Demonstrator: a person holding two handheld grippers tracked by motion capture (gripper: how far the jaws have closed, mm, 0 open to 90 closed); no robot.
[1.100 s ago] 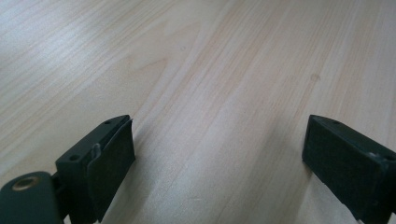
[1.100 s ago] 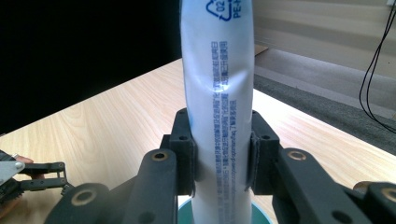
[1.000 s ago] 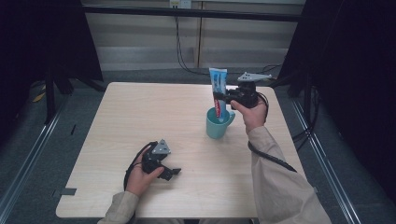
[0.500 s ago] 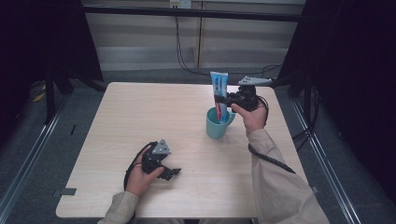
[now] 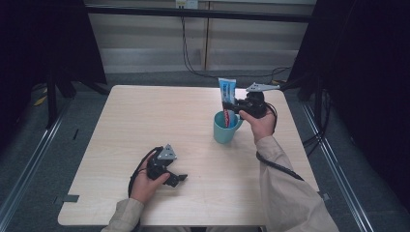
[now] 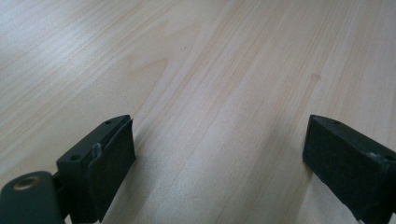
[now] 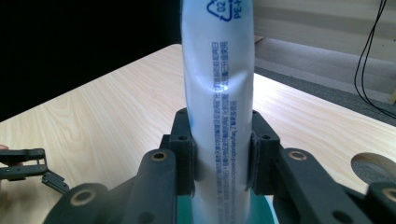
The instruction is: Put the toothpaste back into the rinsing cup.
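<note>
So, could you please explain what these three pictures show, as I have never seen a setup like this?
No robot here: a person sits at a wooden table with a hand-held two-jaw gripper in each hand. The high view looks down from above. The other two pictures come from cameras riding on the grippers, looking along their black jaws. The right gripper has its jaws shut on a blue and white toothpaste tube, held upright with its lower end in a teal mug. The left gripper rests low at the near side of the table, jaws open, with nothing between them but bare wood.
</note>
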